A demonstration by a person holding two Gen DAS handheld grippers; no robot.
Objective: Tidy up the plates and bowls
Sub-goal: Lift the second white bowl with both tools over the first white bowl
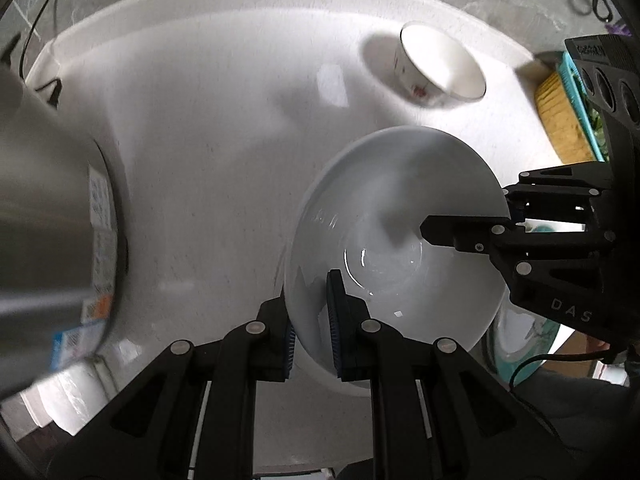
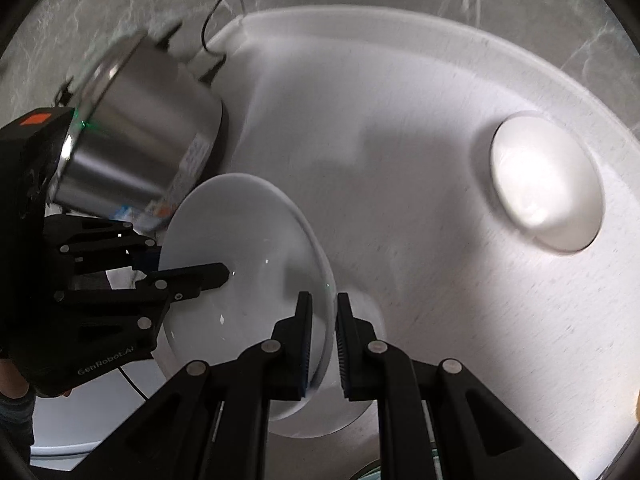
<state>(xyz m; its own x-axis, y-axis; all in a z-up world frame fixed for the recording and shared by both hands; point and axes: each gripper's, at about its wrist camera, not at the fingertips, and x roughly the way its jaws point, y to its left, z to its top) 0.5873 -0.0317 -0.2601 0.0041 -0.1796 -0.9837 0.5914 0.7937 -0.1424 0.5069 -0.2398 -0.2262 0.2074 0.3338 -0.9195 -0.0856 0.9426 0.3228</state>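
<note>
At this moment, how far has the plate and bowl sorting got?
Nothing visibly finished: no stack shows. In hand: the large white bowl is carried over the white table, the left gripper clamped on its near rim and the right gripper on the opposite rim. Left: setting it down, and the small patterned bowl standing alone farther off. A steel pot stands beside.

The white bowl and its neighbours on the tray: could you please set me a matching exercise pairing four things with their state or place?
Things:
1. white bowl
2. small patterned cup
3. steel pot
4. yellow sponge

States or places:
A. at the tray's left side, labels on its wall
B. beyond the tray's right edge
C. standing free near the tray's far rim
D. gripped at opposite rims by left gripper and right gripper

Pairs: 1-D, 2-C, 3-A, 4-B
</note>
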